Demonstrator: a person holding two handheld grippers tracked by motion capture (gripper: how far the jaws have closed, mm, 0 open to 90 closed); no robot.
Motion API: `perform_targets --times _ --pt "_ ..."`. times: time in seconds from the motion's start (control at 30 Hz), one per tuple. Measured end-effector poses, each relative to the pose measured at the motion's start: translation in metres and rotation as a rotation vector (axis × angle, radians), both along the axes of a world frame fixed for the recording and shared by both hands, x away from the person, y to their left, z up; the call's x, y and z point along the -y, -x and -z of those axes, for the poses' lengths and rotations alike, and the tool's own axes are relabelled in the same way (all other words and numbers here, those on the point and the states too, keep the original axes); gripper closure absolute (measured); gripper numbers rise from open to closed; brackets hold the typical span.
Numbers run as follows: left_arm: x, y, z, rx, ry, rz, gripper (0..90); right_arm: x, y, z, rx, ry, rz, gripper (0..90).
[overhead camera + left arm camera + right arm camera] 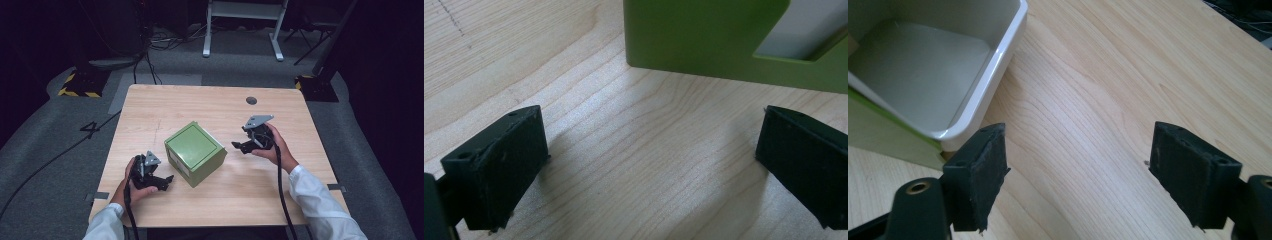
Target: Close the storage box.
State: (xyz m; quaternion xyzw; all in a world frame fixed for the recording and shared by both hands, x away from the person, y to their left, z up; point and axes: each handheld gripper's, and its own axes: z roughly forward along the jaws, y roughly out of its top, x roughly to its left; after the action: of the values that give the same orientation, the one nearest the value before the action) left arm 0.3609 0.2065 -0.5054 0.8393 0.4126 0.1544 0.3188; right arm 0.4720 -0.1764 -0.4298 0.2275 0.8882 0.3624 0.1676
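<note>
Hovering both hands low, I'm keeping the green box mid-table between my left gripper and right gripper, both spread wide, holding nothing. Frame edges are cutting the box off in both gripper views.

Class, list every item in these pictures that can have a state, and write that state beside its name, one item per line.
Green box: upright on the table, turned corner-on to the person, held by neither gripper.
White drawer: slid partly out of the green box, empty.
Left gripper: open, jaws spread wide, low on the table, aimed at the box.
Right gripper: open, jaws spread wide, close beside the drawer.
</note>
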Motion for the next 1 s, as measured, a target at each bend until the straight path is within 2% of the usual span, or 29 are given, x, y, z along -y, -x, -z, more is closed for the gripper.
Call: perform_targets --times 0.2,0.4,0.73,1.0 --pt "0.000 0.000 0.000 -0.001 0.000 0.002 0.5 0.013 0.011 -0.006 0.031 0.033 -0.003 21.5" --pt "0.000 0.000 0.000 -0.001 0.000 0.002 0.5 0.025 0.020 -0.010 0.040 0.049 0.002 21.3" --pt "0.000 0.000 0.000 -0.001 -0.002 0.005 0.5 0.042 0.036 -0.005 0.058 0.100 0.003 20.9" --pt "0.000 0.000 0.000 -0.001 -0.002 0.005 0.5 0.059 0.049 -0.001 0.059 0.090 0.016 20.8"
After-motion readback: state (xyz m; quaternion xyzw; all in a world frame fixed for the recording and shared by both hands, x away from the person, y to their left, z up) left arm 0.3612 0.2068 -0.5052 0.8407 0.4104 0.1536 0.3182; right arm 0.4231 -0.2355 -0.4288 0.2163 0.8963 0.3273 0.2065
